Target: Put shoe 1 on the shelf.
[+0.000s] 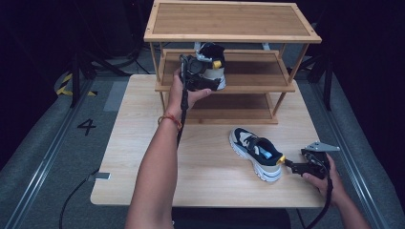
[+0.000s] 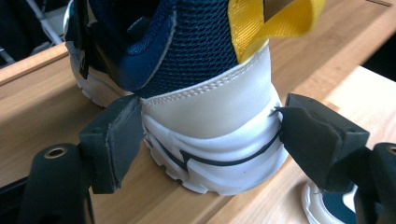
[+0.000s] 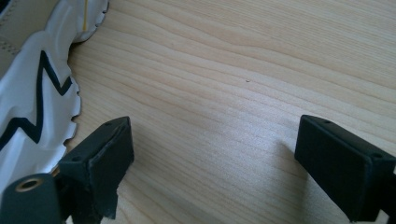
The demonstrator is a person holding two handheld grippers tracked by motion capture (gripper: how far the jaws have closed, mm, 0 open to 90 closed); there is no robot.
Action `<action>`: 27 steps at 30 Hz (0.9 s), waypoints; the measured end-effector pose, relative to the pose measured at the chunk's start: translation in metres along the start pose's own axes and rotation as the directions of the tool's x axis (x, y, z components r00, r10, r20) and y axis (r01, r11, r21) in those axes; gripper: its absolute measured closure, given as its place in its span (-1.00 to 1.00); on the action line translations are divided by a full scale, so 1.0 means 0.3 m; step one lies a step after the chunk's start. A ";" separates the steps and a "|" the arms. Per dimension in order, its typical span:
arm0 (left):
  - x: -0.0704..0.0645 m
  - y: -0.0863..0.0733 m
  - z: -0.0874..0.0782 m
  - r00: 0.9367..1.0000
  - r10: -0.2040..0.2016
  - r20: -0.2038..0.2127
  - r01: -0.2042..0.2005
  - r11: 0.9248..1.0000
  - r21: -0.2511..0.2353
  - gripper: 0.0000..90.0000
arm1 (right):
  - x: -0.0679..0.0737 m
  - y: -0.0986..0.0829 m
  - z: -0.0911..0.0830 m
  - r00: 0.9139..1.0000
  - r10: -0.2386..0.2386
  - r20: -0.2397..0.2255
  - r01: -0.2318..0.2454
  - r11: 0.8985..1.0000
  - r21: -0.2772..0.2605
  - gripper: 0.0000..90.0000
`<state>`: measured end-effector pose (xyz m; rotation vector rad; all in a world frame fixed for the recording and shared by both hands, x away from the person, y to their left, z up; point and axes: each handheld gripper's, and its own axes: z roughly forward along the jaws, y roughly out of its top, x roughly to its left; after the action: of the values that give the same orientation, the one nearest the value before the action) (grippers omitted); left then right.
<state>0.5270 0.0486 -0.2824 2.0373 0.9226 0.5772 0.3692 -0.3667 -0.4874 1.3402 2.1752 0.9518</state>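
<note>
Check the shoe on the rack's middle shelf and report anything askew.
The shoe on the middle shelf of the rack sits with its heel sole overhanging the shelf's front edge, not fully on. The left gripper has a jaw on either side of the heel. The other shoe lies on the table.

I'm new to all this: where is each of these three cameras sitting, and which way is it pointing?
High view: fixed above the person's side, looking forward and down on the table, the shoe rack, both forearms and both grippers.
Left gripper view: rides the left gripper, facing the heel of the sneaker on the shelf, its jaws against the heel's sides.
Right gripper view: rides the right gripper, facing the tabletop beside the sneaker on the table, jaws open.
Shared: both sneakers also show in the high view.
</note>
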 end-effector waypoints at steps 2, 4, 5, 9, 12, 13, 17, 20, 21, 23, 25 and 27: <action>0.013 0.008 0.010 1.000 0.008 0.000 -0.008 1.000 0.009 -0.52 | 0.000 0.000 0.000 1.000 0.000 0.000 0.000 1.000 0.000 -0.74; 0.029 0.013 0.020 1.000 -0.008 0.016 0.008 1.000 0.002 -0.54 | 0.000 0.000 -0.001 1.000 0.001 -0.001 -0.001 1.000 0.000 -0.74; 0.032 0.013 0.021 1.000 -0.005 0.019 0.005 1.000 0.006 -0.55 | 0.000 -0.001 -0.001 1.000 0.001 -0.001 -0.001 1.000 0.000 -0.74; 0.021 0.005 0.000 0.999 0.025 0.027 -0.025 1.000 0.001 -0.58 | 0.000 -0.001 -0.002 1.000 -0.002 -0.004 0.002 1.000 0.001 -0.74; 0.002 -0.011 -0.031 0.997 0.057 0.057 -0.057 0.998 -0.010 -0.59 | 0.000 -0.001 -0.002 1.000 -0.002 -0.004 0.002 1.000 0.001 -0.74; -0.005 -0.016 -0.045 0.996 0.071 0.055 -0.070 0.997 -0.007 -0.59 | 0.000 -0.001 -0.002 1.000 -0.002 -0.004 0.002 1.000 0.001 -0.74; -0.037 -0.052 -0.098 0.991 0.120 0.063 -0.120 0.993 -0.007 -0.60 | 0.001 -0.002 -0.002 1.000 0.000 0.000 0.000 1.000 0.002 -0.74; -0.059 -0.080 -0.141 0.987 0.140 0.077 -0.140 0.990 -0.002 -0.60 | 0.002 -0.002 -0.003 1.000 0.002 0.002 -0.002 1.000 0.002 -0.74; -0.066 -0.093 -0.157 0.985 0.149 0.082 -0.149 0.989 -0.014 -0.60 | 0.002 -0.002 -0.003 1.000 0.002 0.002 -0.002 1.000 0.002 -0.74; -0.077 -0.114 -0.179 0.981 0.169 0.092 -0.169 0.986 -0.014 -0.61 | 0.002 -0.002 -0.003 1.000 0.002 0.002 -0.002 1.000 0.002 -0.74; -0.104 -0.159 -0.210 0.974 0.197 0.111 -0.198 0.980 -0.008 -0.62 | 0.002 -0.002 -0.003 1.000 0.002 0.001 -0.002 1.000 0.002 -0.74; -0.122 -0.201 -0.227 0.965 0.222 0.137 -0.225 0.974 0.006 -0.61 | 0.002 -0.002 -0.003 1.000 0.002 0.001 -0.002 1.000 0.002 -0.74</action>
<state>0.4343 0.0778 -0.2956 2.1872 0.6251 0.5422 0.3680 -0.3668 -0.4873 1.3440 2.1752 0.9493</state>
